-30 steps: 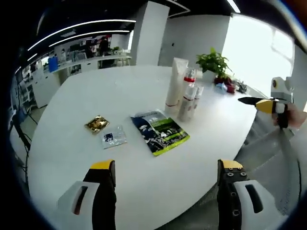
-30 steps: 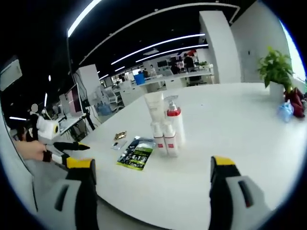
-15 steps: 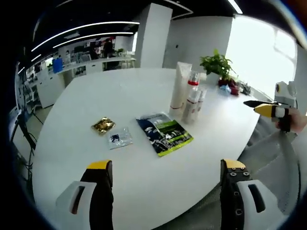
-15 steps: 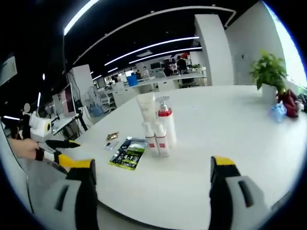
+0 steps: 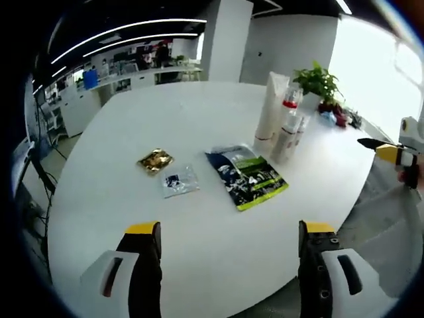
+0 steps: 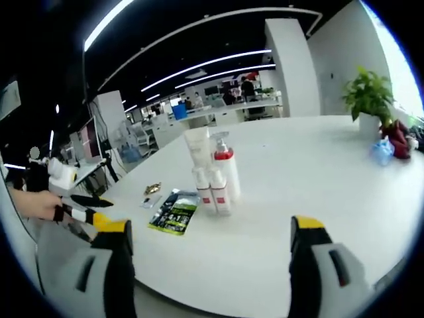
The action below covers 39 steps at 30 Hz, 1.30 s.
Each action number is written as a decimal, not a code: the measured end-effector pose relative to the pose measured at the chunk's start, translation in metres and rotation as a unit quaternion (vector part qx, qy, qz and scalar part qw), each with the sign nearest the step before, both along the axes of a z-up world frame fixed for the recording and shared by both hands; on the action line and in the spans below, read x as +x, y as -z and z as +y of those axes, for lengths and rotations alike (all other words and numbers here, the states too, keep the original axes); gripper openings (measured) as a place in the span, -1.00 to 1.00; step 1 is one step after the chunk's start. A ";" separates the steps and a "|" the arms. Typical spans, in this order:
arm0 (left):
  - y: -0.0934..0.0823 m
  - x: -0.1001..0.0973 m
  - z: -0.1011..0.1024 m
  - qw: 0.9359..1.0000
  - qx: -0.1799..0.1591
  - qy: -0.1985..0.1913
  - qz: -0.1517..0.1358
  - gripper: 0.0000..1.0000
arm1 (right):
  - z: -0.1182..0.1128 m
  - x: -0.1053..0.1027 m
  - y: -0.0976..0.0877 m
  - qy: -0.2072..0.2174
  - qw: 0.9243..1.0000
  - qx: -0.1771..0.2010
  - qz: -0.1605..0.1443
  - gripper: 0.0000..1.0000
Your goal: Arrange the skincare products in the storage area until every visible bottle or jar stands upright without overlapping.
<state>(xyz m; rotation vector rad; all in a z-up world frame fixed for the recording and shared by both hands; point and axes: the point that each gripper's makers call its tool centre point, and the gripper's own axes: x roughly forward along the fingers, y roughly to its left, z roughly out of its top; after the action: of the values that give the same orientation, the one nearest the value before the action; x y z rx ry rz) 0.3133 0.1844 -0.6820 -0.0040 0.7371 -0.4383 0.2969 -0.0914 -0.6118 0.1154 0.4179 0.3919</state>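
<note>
White round table. On it: tall white tube standing cap-down, pump bottle with red collar just beside it, two small white bottles with red bands in front, all upright and clustered. Flat dark-green pouch near them; clear sachet and gold sachet further out. Potted plant and a blue item at the far edge.

Smooth white table, shiny gold foil sachet, glossy printed pouch, plastic bottles
</note>
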 end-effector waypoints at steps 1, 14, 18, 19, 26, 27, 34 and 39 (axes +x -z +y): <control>0.001 0.003 0.000 1.000 0.004 0.001 0.001 0.67 | 0.000 0.000 0.000 0.000 1.000 -0.002 0.000 0.97; 0.023 0.040 0.013 0.998 0.039 -0.036 0.029 0.57 | 0.001 0.000 0.004 -0.004 1.000 -0.013 0.005 0.97; 0.027 0.051 0.021 0.996 0.045 -0.060 0.038 0.54 | 0.000 0.000 0.004 -0.001 1.000 -0.012 0.007 0.97; 0.029 0.055 0.023 0.996 0.047 -0.067 0.039 0.54 | 0.000 0.000 0.004 0.000 1.000 -0.012 0.007 0.97; 0.033 0.078 0.027 0.993 0.057 -0.090 0.042 0.50 | -0.002 0.001 0.006 0.003 1.000 -0.012 0.012 0.96; 0.034 0.081 0.028 0.993 0.057 -0.093 0.043 0.49 | -0.002 0.001 0.006 0.003 1.000 -0.013 0.013 0.96; 0.044 0.096 0.032 0.990 0.067 -0.114 0.058 0.44 | -0.003 0.001 0.009 0.006 1.000 -0.012 0.019 0.95; 0.049 0.104 0.034 0.987 0.082 -0.125 0.066 0.28 | -0.005 0.002 0.010 0.009 1.000 -0.011 0.022 0.95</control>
<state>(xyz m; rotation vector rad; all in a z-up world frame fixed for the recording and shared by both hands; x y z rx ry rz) 0.4168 0.2187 -0.7311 0.0286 0.8883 -0.1389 0.2985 -0.0962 -0.6213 0.1066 0.4637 0.3665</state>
